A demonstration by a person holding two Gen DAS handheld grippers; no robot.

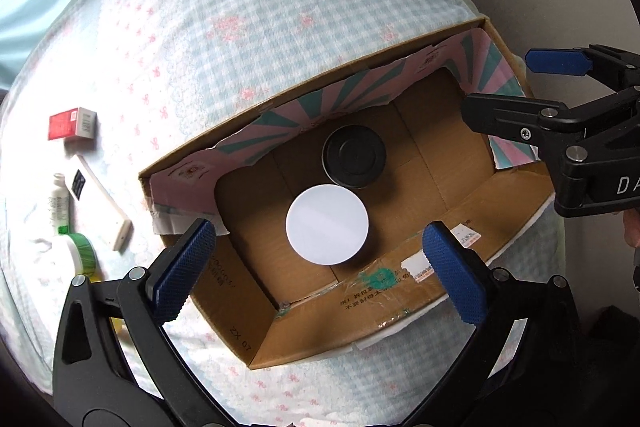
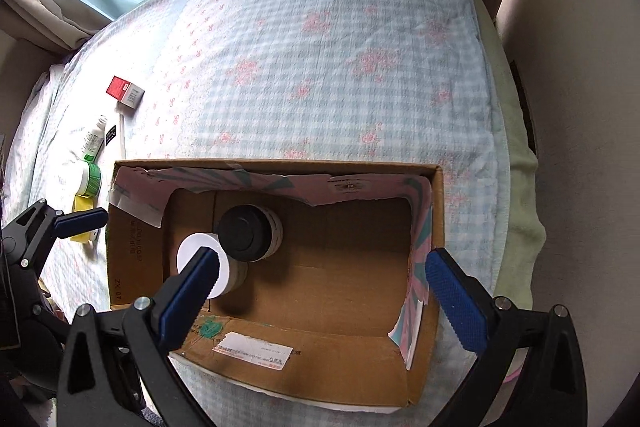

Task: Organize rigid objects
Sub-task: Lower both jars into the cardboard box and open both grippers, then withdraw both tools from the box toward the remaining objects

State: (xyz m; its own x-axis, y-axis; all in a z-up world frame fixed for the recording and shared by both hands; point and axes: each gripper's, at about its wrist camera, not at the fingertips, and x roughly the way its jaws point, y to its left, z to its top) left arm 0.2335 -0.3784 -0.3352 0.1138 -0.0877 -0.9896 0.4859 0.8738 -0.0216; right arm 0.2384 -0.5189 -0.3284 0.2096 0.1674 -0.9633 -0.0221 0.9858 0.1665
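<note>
My left claw [image 1: 320,259] hangs with its blue pads spread wide and nothing between them, pointing down into the open cardboard box [image 1: 400,311] that sits on the bed [image 1: 240,7]. Directly below it, between the pads, a jar with a white lid [image 1: 327,225] stands on the box floor, and a jar with a black lid [image 1: 354,157] stands just beyond, touching it. My right claw [image 2: 322,273] is also wide apart and empty, held over the same box; from there both jars lie toward its left pad, which overlaps the white lid [image 2: 192,251], with the black-lidded one [image 2: 248,233] just past it. Out on the bedspread, well to the left of both claws, lie a red-and-white carton [image 1: 73,123], a small white bottle [image 1: 59,201], a flat white stick [image 1: 102,201] and a green-banded tub [image 1: 78,255].
</note>
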